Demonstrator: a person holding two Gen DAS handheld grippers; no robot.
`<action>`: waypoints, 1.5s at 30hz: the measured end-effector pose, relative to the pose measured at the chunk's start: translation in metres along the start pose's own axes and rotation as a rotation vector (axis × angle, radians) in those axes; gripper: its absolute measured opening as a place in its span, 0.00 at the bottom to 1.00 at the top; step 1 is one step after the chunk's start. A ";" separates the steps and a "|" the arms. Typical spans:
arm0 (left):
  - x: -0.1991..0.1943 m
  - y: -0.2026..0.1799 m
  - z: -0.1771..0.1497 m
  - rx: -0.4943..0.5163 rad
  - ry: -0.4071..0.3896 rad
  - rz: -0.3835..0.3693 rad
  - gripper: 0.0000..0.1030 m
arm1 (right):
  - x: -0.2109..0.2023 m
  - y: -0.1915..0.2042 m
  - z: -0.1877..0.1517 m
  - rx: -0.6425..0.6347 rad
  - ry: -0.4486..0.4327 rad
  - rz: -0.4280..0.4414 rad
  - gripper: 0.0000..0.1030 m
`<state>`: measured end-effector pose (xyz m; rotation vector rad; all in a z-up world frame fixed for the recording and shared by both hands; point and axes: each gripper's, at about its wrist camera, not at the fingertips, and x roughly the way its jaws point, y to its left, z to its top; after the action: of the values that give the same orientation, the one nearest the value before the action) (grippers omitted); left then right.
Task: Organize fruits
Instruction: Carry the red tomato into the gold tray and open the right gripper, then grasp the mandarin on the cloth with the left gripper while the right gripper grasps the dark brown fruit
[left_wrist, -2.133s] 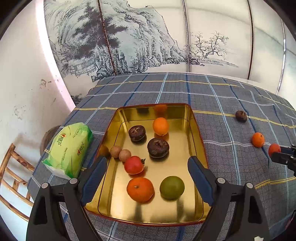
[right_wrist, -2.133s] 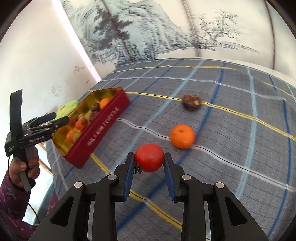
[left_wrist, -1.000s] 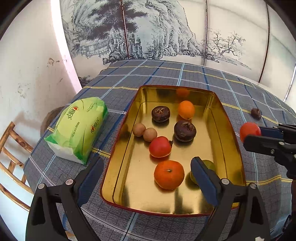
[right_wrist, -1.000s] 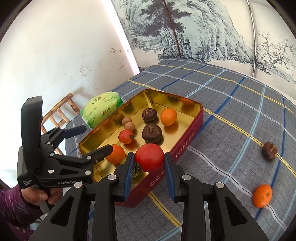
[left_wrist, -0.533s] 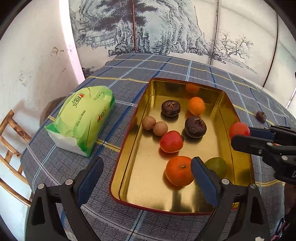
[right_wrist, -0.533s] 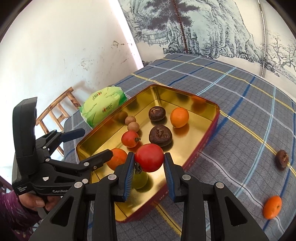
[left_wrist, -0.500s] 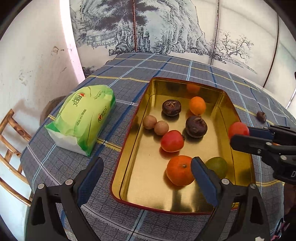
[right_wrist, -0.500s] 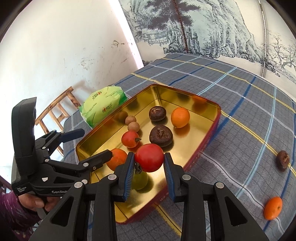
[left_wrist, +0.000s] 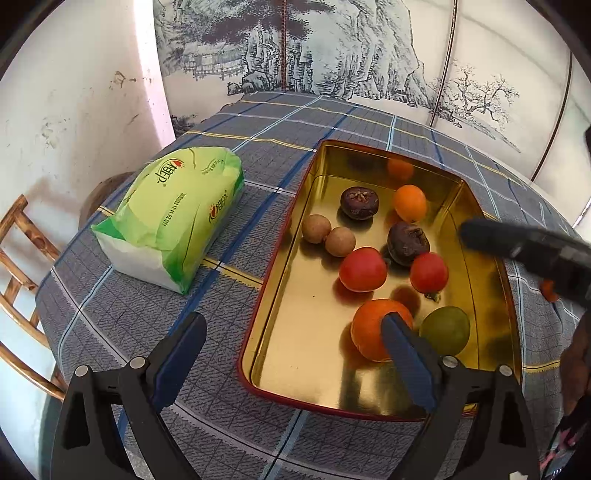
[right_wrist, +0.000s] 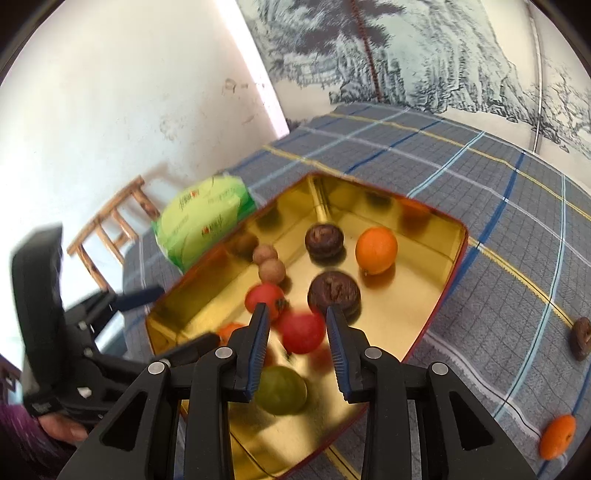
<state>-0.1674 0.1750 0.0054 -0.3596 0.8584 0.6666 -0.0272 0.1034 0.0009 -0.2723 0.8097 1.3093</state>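
Note:
A gold tray (left_wrist: 280, 302) with a red rim holds several fruits: two red tomatoes (left_wrist: 362, 269), oranges (left_wrist: 409, 202), two dark fruits (left_wrist: 408, 243), two small brown fruits (left_wrist: 339, 240) and a green fruit (left_wrist: 445, 330). My right gripper (right_wrist: 297, 325) is open above the tray (right_wrist: 424, 295); a blurred red tomato (right_wrist: 303, 332) lies free between its fingers. It also shows in the left wrist view (left_wrist: 429, 272). My left gripper (left_wrist: 291, 354) is open and empty at the tray's near left edge.
A green tissue pack (left_wrist: 173, 214) lies left of the tray. An orange (right_wrist: 557, 435) and a dark fruit (right_wrist: 581, 338) lie on the checked tablecloth (right_wrist: 498, 206) to the right. A wooden chair (left_wrist: 18, 273) stands at the table's left edge.
My right gripper has opened and let go of the red tomato, which now lies in the tray. My left gripper shifted slightly left.

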 end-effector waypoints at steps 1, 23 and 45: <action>-0.001 0.001 0.000 -0.002 0.002 0.001 0.91 | -0.007 -0.002 0.001 0.004 -0.022 -0.001 0.33; -0.043 -0.138 0.010 0.324 -0.043 -0.353 0.91 | -0.205 -0.232 -0.161 0.454 -0.128 -0.592 0.62; 0.052 -0.302 0.015 0.444 0.175 -0.588 0.32 | -0.212 -0.263 -0.190 0.502 -0.175 -0.480 0.85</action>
<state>0.0675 -0.0205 -0.0180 -0.2496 0.9791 -0.1061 0.1380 -0.2422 -0.0598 0.0509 0.8315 0.6425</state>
